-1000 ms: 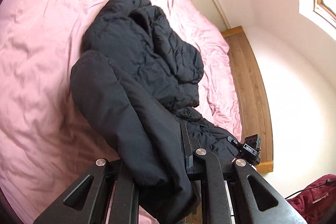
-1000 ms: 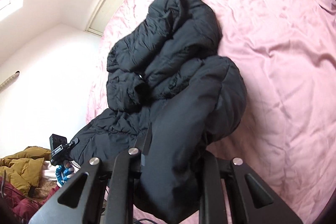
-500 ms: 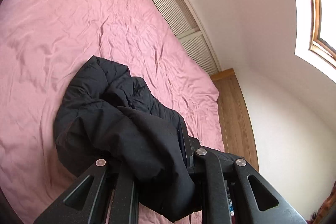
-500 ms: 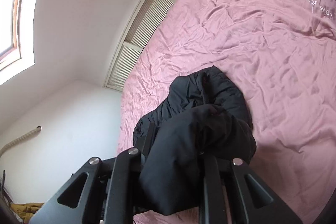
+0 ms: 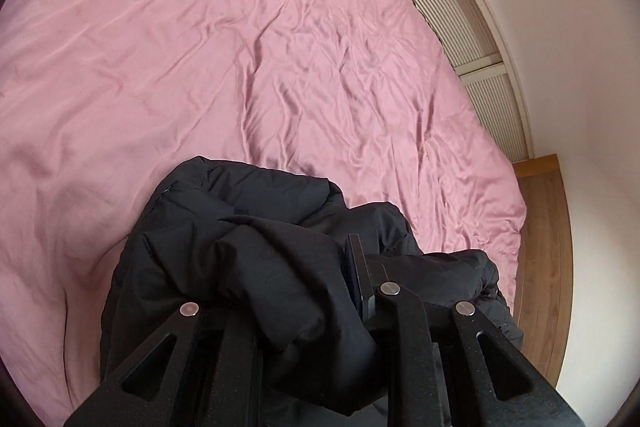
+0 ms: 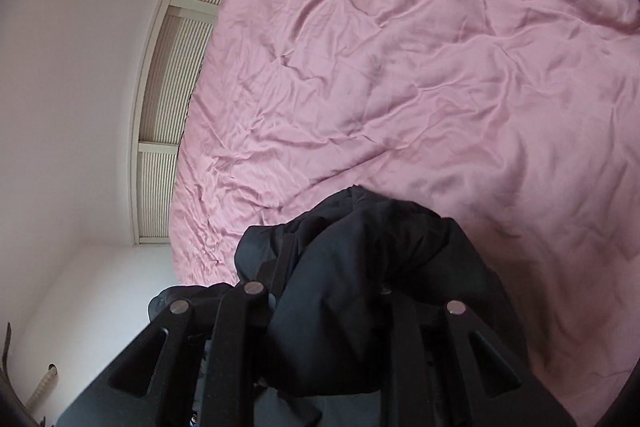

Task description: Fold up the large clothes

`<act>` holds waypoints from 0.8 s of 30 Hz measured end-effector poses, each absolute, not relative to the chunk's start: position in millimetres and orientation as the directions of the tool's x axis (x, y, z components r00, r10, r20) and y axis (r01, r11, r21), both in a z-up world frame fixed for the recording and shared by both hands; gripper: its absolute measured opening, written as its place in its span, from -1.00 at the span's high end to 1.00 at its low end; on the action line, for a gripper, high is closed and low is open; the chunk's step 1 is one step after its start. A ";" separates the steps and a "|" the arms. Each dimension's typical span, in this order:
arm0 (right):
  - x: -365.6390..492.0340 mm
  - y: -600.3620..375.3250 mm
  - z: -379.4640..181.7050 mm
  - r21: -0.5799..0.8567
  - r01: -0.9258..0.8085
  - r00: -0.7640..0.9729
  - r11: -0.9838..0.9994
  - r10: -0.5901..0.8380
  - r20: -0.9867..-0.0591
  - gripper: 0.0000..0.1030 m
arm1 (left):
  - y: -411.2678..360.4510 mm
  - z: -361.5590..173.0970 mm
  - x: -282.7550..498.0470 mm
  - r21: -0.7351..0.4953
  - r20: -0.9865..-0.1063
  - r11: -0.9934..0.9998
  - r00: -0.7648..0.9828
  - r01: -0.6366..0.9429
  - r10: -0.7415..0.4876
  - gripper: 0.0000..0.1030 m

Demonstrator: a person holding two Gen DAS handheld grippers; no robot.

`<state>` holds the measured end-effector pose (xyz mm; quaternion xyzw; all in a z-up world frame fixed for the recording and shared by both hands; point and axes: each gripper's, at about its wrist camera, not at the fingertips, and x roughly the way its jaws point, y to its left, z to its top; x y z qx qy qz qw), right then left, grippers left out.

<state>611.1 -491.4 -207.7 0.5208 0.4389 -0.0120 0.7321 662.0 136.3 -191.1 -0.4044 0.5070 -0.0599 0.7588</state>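
Observation:
A black puffy jacket [image 5: 240,211] lies bunched at the near edge of a pink bedsheet [image 5: 280,47]. My left gripper [image 5: 296,251] has a thick fold of it between its jaws, which are opening. One finger [image 5: 356,267] shows; fabric hides the other. In the right wrist view the same jacket [image 6: 380,235] is heaped over my right gripper [image 6: 336,251]. Its jaws are opening slightly, with a fold still pinched between them. One finger [image 6: 284,259] is visible and the other is buried in cloth.
The wrinkled pink sheet [image 6: 440,67] stretches far ahead of both grippers. A slatted beige panel [image 5: 480,59] [image 6: 160,107] runs along the bed's far side under a white wall. A strip of wooden floor [image 5: 540,247] borders the bed on the right.
Both grippers have carried the jacket forward over the bed and lower. The jacket, earlier spread out ahead, is now bunched close under the fingers. The clothes pile and the other gripper have left view.

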 end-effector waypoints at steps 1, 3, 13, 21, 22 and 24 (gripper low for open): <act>617.4 -489.9 -213.9 0.738 0.487 0.601 0.467 0.433 -0.672 0.61 | 134.2 -197.4 666.8 -0.662 -0.734 0.675 0.464 -0.326 -0.497 0.60; 628.0 -485.7 -223.9 0.704 0.503 0.566 0.501 0.425 -0.706 0.61 | 131.9 -207.0 672.7 -0.650 -0.748 0.682 0.441 -0.336 -0.496 0.57; 636.7 -482.9 -211.4 0.736 0.484 0.585 0.473 0.451 -0.674 -0.29 | 152.6 -167.9 669.1 -0.753 -0.642 0.578 0.546 -0.315 -0.539 -0.44; 630.9 -495.2 -170.8 0.788 0.417 0.660 0.452 0.446 -0.605 -0.50 | 188.2 -104.8 657.6 -0.760 -0.598 0.578 0.668 -0.298 -0.442 -0.65; 629.8 -496.9 -163.4 0.789 0.407 0.669 0.460 0.438 -0.600 -0.50 | 191.1 -95.8 653.7 -0.742 -0.608 0.602 0.674 -0.294 -0.420 -0.65; 626.4 -498.0 -147.0 0.786 0.376 0.683 0.491 0.427 -0.593 -0.51 | 191.6 -80.7 644.6 -0.700 -0.628 0.659 0.677 -0.277 -0.383 -0.66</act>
